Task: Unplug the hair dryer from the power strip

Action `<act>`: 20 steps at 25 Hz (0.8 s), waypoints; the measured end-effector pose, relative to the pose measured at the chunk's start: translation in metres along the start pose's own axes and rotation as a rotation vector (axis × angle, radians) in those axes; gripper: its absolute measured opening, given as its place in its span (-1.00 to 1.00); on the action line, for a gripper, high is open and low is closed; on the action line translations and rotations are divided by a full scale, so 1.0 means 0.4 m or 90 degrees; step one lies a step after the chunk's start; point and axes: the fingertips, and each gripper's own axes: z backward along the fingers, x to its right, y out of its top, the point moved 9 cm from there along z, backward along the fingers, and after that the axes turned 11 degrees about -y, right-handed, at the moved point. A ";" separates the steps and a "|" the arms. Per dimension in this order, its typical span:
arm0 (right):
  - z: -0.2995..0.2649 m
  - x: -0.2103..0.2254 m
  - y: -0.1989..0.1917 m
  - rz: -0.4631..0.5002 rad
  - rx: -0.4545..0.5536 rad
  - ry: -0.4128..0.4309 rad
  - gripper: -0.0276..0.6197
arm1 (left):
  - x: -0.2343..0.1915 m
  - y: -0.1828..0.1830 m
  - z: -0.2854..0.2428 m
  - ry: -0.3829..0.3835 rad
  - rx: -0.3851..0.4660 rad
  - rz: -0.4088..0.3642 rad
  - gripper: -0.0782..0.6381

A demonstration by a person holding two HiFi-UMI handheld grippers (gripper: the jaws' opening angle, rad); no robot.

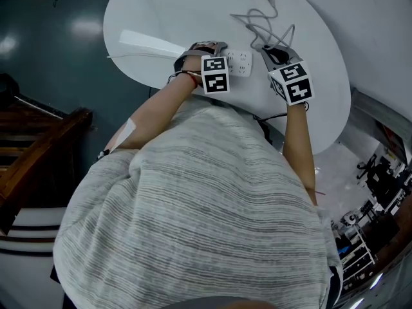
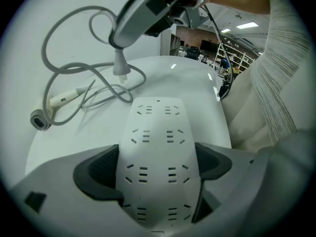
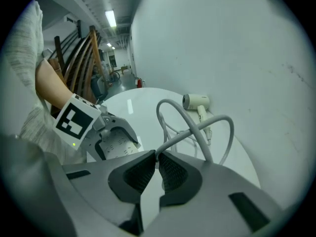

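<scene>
Well, bench [image 1: 161, 11]: white and rounded; it carries the strip, the dryer and the loose cord.
Person: grey striped shirt fills the lower head view, with both forearms reaching to the bench's near edge.
Left gripper [image 2: 157, 169]: jaws set wide and closed against both long sides of the power strip, clamping it.
Right gripper [image 3: 157, 157]: raised above the bench, jaws almost together, pinching the plug with the cord running out between the pads.
Power strip [image 2: 158, 132]: white, lying flat on the bench near its edge; every socket in view is empty.
Hair dryer [image 3: 196, 101]: white, lying on its side on the far part of the bench, well apart from the strip.
Cord [image 3: 195, 130]: grey, in loose crossing loops between dryer and plug.
Plug [image 2: 120, 66]: prongs bare and pointing down, in the air, clear of the strip.
</scene>
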 end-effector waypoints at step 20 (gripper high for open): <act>-0.013 -0.032 -0.113 -0.135 0.027 -0.044 -0.61 | 0.000 -0.003 0.002 0.002 0.003 -0.003 0.51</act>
